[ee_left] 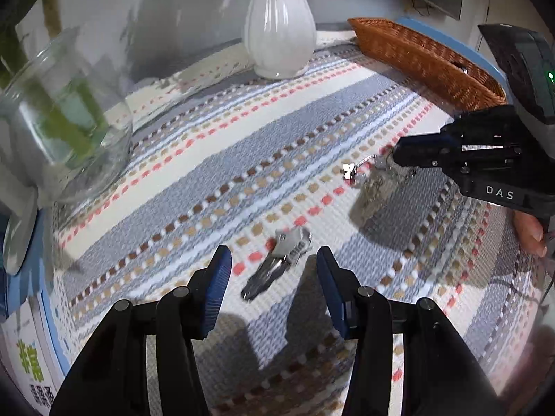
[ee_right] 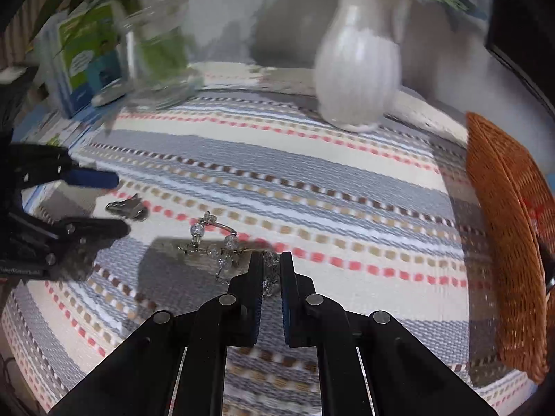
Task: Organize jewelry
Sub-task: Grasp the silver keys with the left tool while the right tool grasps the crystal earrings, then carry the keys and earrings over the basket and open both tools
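Glass-beaded bracelet (ee_right: 222, 246) lies on the striped woven cloth (ee_right: 312, 159), toward the middle and well away from the wicker basket (ee_right: 503, 242) at the right edge; the right gripper (ee_right: 271, 260) is clenched on its near end, apparently pinching only a bead or link. So thin a hold could slip, or the loose chain could snag the weave when lifted. Nearby, the left gripper (ee_left: 274, 267) hangs released, jaws either side of a silvery hair clip (ee_left: 277, 260) without touching it; closing off-centre could skid it away. A white vase (ee_right: 357, 66) and a glass jar (ee_left: 66, 128) stand behind, clear of both.
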`<action>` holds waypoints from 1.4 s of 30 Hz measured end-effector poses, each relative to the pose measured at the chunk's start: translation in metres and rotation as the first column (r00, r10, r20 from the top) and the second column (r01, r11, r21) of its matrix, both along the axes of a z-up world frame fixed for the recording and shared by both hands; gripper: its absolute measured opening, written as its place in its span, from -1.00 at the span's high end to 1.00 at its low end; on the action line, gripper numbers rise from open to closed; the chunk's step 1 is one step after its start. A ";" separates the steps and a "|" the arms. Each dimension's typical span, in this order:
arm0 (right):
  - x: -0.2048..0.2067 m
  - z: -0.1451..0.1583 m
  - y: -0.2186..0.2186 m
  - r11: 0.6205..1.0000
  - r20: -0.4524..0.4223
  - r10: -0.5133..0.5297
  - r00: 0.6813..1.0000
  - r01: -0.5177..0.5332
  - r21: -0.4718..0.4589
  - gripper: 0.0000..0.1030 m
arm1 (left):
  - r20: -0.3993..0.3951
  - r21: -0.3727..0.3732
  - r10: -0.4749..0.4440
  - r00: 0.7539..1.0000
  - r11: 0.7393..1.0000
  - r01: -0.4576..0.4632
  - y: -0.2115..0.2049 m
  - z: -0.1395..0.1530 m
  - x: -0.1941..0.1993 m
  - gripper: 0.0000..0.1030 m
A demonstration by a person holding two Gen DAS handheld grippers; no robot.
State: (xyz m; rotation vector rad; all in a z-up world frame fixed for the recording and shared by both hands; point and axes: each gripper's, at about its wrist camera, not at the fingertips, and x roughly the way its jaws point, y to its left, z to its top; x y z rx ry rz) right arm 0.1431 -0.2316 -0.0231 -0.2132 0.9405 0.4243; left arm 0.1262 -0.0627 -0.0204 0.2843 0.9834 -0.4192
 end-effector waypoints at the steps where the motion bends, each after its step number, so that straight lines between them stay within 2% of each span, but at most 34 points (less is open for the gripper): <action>1: 0.001 0.000 -0.004 1.000 -0.008 -0.003 1.000 0.003 0.022 0.83 | 0.000 -0.008 -0.001 1.000 1.000 0.001 0.000 0.000 0.001 -0.01; 3: 0.002 0.002 -0.006 0.999 -0.005 -0.004 1.000 0.004 0.035 0.82 | 0.000 -0.028 0.003 1.000 1.000 -0.003 0.000 -0.001 0.004 0.00; 5: 0.003 0.000 -0.003 1.000 -0.013 0.004 1.000 -0.003 0.025 0.81 | -0.006 -0.066 -0.004 1.000 0.998 0.003 0.002 -0.002 0.004 0.15; 7: 0.001 0.000 -0.001 1.000 -0.011 0.014 1.000 -0.014 0.025 0.70 | 0.004 -0.077 -0.003 1.000 0.997 0.003 0.003 -0.003 0.004 0.27; 9: 0.000 0.000 0.001 1.000 -0.005 0.018 1.000 -0.018 0.015 0.67 | 0.010 -0.090 0.000 1.000 0.996 0.001 0.004 -0.004 0.004 0.38; 10: 0.000 0.000 0.004 1.000 -0.001 0.019 1.000 -0.019 0.007 0.67 | 0.014 -0.099 0.000 1.000 0.995 0.002 0.004 -0.004 0.005 0.51; 11: -0.001 0.000 0.006 1.000 0.006 0.021 1.000 -0.021 -0.004 0.67 | 0.018 -0.104 0.000 1.000 0.995 0.002 0.004 -0.004 0.005 0.57; 14: -0.001 -0.001 0.008 1.000 0.015 0.027 1.000 -0.026 -0.016 0.72 | 0.033 -0.102 0.001 0.999 0.995 0.002 0.003 -0.005 0.003 0.57; 15: -0.002 -0.001 0.009 1.000 0.015 0.029 0.999 -0.028 -0.013 0.84 | 0.034 -0.104 0.003 0.999 0.995 0.001 0.003 -0.006 0.004 0.57; 18: -0.002 0.000 0.005 1.000 0.012 0.022 1.000 -0.022 0.007 0.84 | 0.035 -0.126 0.019 0.999 0.992 -0.015 0.006 -0.005 0.003 0.57; 29: -0.014 0.025 -0.027 0.980 0.090 -0.013 0.996 -0.005 0.201 0.84 | 0.059 -0.197 0.097 0.994 0.977 -0.084 0.020 0.000 0.004 0.56; 35: -0.015 0.034 -0.038 0.952 0.078 -0.011 0.997 -0.013 0.307 0.84 | 0.044 -0.186 0.095 0.995 0.979 -0.085 0.020 0.000 0.007 0.57; 39: -0.022 0.051 -0.050 0.936 0.083 -0.035 0.996 0.004 0.353 0.84 | 0.070 -0.174 0.087 0.994 0.982 -0.074 0.013 0.013 0.001 0.56; 42: -0.031 0.069 -0.062 0.929 0.107 -0.053 0.993 0.010 0.371 0.84 | 0.105 -0.192 0.065 0.992 0.980 -0.044 0.001 0.037 -0.008 0.56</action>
